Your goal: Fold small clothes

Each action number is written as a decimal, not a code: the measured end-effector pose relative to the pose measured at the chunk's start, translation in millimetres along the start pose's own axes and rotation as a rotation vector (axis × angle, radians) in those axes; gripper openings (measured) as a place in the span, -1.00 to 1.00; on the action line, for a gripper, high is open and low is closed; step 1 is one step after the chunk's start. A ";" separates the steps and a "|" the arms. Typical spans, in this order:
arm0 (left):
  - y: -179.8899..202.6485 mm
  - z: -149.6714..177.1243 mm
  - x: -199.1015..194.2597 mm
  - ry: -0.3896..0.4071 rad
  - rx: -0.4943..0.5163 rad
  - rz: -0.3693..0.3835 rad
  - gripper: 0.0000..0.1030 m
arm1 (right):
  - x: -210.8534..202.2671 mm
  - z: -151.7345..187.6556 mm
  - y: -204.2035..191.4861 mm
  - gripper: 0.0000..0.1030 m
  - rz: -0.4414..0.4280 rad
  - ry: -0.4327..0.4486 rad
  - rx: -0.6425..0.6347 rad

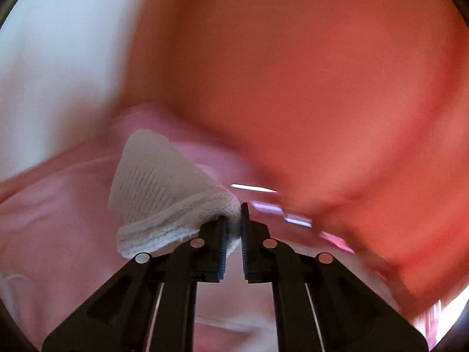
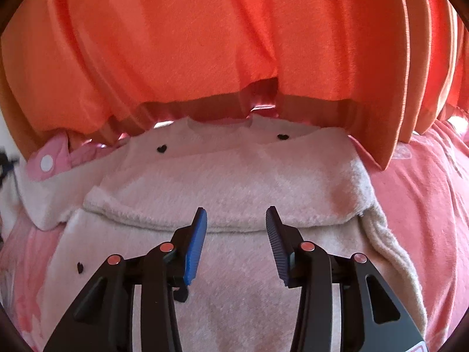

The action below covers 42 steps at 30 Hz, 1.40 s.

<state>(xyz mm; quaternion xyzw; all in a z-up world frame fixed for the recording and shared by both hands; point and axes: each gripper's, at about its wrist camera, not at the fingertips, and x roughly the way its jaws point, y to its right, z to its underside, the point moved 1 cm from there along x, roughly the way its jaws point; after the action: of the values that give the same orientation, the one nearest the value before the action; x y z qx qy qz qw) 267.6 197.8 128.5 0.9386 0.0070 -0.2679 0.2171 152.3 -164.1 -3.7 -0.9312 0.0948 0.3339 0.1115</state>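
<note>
My left gripper [image 1: 233,214] is shut on the cuff of a small white ribbed sock [image 1: 158,182], which hangs out to the left of the jaws over a blurred pink surface [image 1: 52,205]. In the right wrist view a cream fleece garment [image 2: 234,173] with small black hearts lies spread on the pink bedding [image 2: 425,205], with one fold across its middle. My right gripper [image 2: 236,214] stands open just above that fold, nothing between its blue pads.
An orange curtain [image 2: 205,44] hangs down at the back and its hem reaches the far edge of the garment. A pink piece with white dots [image 2: 47,155] lies at the back left. The left wrist view is blurred, with the orange curtain [image 1: 307,73] and a white wall [image 1: 58,44].
</note>
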 end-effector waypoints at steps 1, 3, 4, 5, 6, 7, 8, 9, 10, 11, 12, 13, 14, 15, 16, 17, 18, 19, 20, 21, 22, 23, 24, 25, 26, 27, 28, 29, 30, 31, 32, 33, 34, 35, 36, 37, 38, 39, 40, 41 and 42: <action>25.3 9.0 -4.9 -0.012 0.040 0.056 -0.86 | 0.5 -1.5 4.2 -0.17 0.005 0.000 0.011; 93.1 50.4 -3.9 -0.093 0.116 0.206 -0.85 | 2.5 -3.3 11.9 -0.16 0.014 -0.002 0.031; 114.8 72.7 1.5 -0.142 0.130 0.252 -0.79 | 4.6 -4.1 17.3 -0.15 0.024 -0.005 0.040; 137.5 106.4 14.1 -0.220 0.146 0.286 -0.78 | 7.6 -4.5 22.1 -0.14 0.034 -0.012 0.044; 148.5 132.1 24.3 -0.279 0.154 0.292 -0.67 | 10.1 -4.3 24.9 -0.10 0.040 -0.019 0.044; 154.7 156.6 34.5 -0.335 0.158 0.277 -0.42 | 14.7 -4.1 29.7 -0.05 0.044 -0.037 0.044; 156.3 182.0 48.1 -0.391 0.153 0.218 -0.27 | 17.7 -3.2 32.5 -0.04 0.039 -0.052 0.046; 151.0 199.5 56.3 -0.414 0.134 0.168 -0.13 | 21.5 -2.7 35.5 -0.02 0.028 -0.073 0.049; 146.3 206.1 60.6 -0.419 0.118 0.151 -0.13 | 24.9 -2.7 38.0 -0.02 0.014 -0.090 0.055; 139.4 207.8 64.5 -0.449 0.123 0.129 -0.13 | 26.9 -2.9 39.1 -0.02 0.006 -0.097 0.062; 137.3 208.7 62.8 -0.450 0.123 0.116 -0.12 | 29.1 -4.5 39.5 -0.01 -0.006 -0.100 0.068; 130.5 204.2 52.3 -0.421 0.112 0.099 -0.05 | 31.1 -6.5 38.5 0.02 -0.018 -0.101 0.069; 118.3 191.5 44.4 -0.363 0.093 0.063 0.04 | 33.1 -8.5 37.4 0.05 -0.029 -0.102 0.070; 107.9 183.5 38.3 -0.329 0.080 0.035 0.25 | 35.3 -10.8 36.4 0.10 -0.038 -0.100 0.070; 98.0 178.7 31.4 -0.301 0.067 0.013 0.33 | 38.7 -13.8 35.5 0.13 -0.045 -0.098 0.073; 82.0 169.7 30.2 -0.282 0.050 -0.018 0.34 | 42.5 -16.2 35.5 0.15 -0.050 -0.101 0.081; 73.4 166.1 29.3 -0.278 0.034 -0.035 0.34 | 47.3 -18.5 36.4 0.18 -0.055 -0.107 0.092; 61.5 162.6 31.0 -0.276 0.007 -0.056 0.34 | 54.4 -21.1 39.1 0.18 -0.061 -0.120 0.113; 48.7 159.3 31.7 -0.279 -0.021 -0.074 0.34 | 60.5 -22.2 42.2 0.18 -0.068 -0.132 0.138; 36.9 155.4 35.9 -0.281 -0.055 -0.083 0.34 | 69.9 -23.4 48.4 0.18 -0.067 -0.153 0.174; 26.1 151.6 39.9 -0.279 -0.079 -0.088 0.34 | 73.8 -22.4 51.8 0.18 -0.064 -0.168 0.198; 19.4 148.8 44.6 -0.279 -0.090 -0.107 0.34 | 79.9 -21.8 58.3 0.18 -0.066 -0.184 0.237; 18.5 147.3 50.6 -0.277 -0.098 -0.116 0.34 | 84.4 -20.9 62.7 0.18 -0.076 -0.192 0.265; 14.6 145.2 55.5 -0.276 -0.110 -0.119 0.33 | 89.6 -20.4 65.2 0.18 -0.089 -0.198 0.282; 8.0 143.3 59.1 -0.278 -0.124 -0.125 0.32 | 93.0 -20.8 64.3 0.18 -0.097 -0.198 0.275; 3.3 141.1 61.1 -0.274 -0.132 -0.129 0.30 | 94.7 -21.1 63.0 0.19 -0.100 -0.195 0.264; 3.8 142.6 57.7 -0.267 -0.127 -0.141 0.25 | 97.8 -23.0 59.2 0.20 -0.098 -0.192 0.248; 1.7 140.0 58.0 -0.259 -0.120 -0.173 0.21 | 100.3 -24.7 56.1 0.19 -0.105 -0.192 0.242; -0.7 139.5 57.0 -0.242 -0.123 -0.200 0.14 | 103.0 -26.6 52.7 0.07 -0.124 -0.194 0.240; -1.8 138.5 57.2 -0.231 -0.129 -0.207 0.12 | 106.7 -29.2 47.6 -0.34 -0.158 -0.199 0.236; -5.0 136.7 57.3 -0.224 -0.139 -0.206 0.11 | 108.8 -31.2 43.0 -0.64 -0.174 -0.207 0.225; -5.5 136.7 59.1 -0.233 -0.138 -0.203 0.09 | 108.6 -33.8 39.0 -0.85 -0.182 -0.209 0.209; -6.4 136.9 61.8 -0.245 -0.132 -0.205 0.05 | 98.0 -39.7 36.7 -0.86 -0.185 -0.161 0.201; -6.8 138.3 63.8 -0.254 -0.128 -0.209 0.05 | 85.2 -46.2 34.4 -0.87 -0.203 -0.117 0.188; -7.7 140.7 67.0 -0.267 -0.128 -0.216 0.05 | 69.5 -54.3 32.0 -0.87 -0.224 -0.073 0.169; -7.8 142.3 67.2 -0.275 -0.128 -0.223 0.04 | 46.5 -66.1 30.9 -0.88 -0.250 0.000 0.152; -7.1 144.5 70.6 -0.288 -0.126 -0.227 0.04 | 32.3 -72.0 32.4 -0.88 -0.257 0.053 0.142; -7.9 146.7 70.1 -0.290 -0.118 -0.230 0.04 | 26.9 -73.8 37.8 -0.88 -0.219 0.087 0.129; -5.4 147.6 70.4 -0.289 -0.101 -0.240 0.04 | 34.8 -71.2 41.8 -0.88 -0.170 0.065 0.117; -1.2 148.8 70.8 -0.290 -0.076 -0.248 0.04 | 53.4 -63.5 48.2 -0.88 -0.113 0.000 0.108; 1.9 150.3 71.0 -0.293 -0.056 -0.253 0.04 | 82.5 -47.8 60.5 -0.88 -0.050 -0.115 0.130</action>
<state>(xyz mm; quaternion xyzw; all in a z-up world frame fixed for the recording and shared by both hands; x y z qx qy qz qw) 253.6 127.0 -21.3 0.8747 0.1010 -0.4267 0.2066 228.4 -243.3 -29.6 -0.9034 0.0865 0.3769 0.1854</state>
